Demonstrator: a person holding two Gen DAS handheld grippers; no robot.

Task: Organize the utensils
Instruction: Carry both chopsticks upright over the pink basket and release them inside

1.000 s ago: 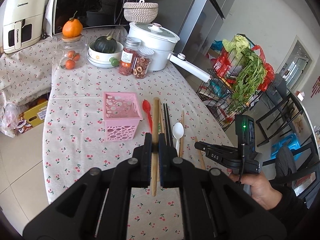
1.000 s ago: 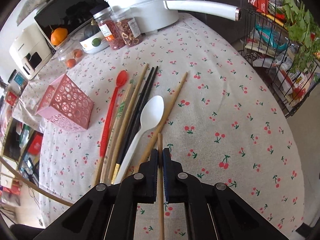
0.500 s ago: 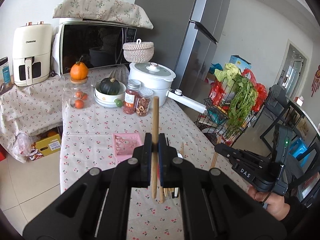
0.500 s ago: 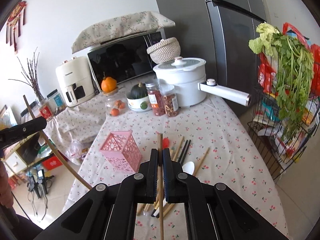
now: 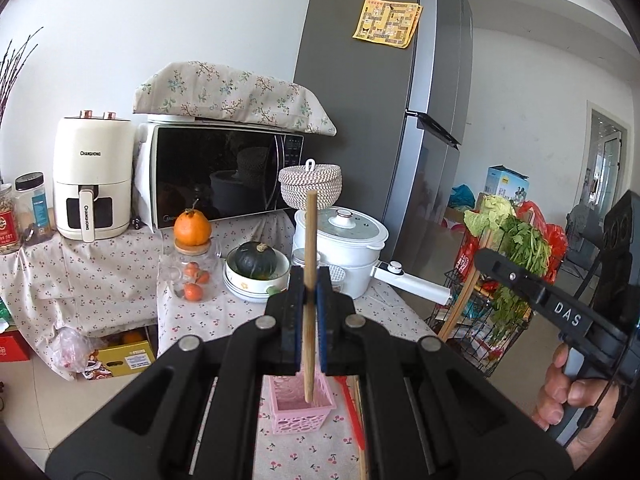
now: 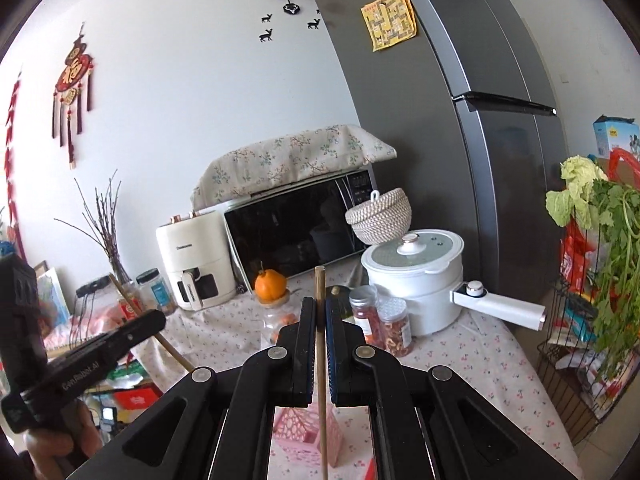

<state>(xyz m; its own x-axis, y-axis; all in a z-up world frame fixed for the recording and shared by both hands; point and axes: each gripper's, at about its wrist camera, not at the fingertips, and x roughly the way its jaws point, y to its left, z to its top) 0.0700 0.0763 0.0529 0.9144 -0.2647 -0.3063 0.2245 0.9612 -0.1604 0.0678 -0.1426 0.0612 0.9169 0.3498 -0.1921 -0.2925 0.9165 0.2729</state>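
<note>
Raised tongs [image 5: 310,280] face "CHANGHONG" air fryer [image 5: 93,184].

Landmark: pink basket [image 5: 301,406] on the cherry-print table [image 5: 240,320]. Straight above it the air is open, w/ only the left gripper's chopstick [image 5: 309,280] hanging over its mouth. Behind basket: jars [image 6: 384,320], bowl w/ squash [image 5: 256,270], white pot [image 5: 344,256], its long handle [image 5: 412,284] jutting right. Right of basket: red spoon [image 5: 352,412] on the cloth, wire rack [image 5: 480,312] off table edge. Left of basket: bare cloth.
</note>
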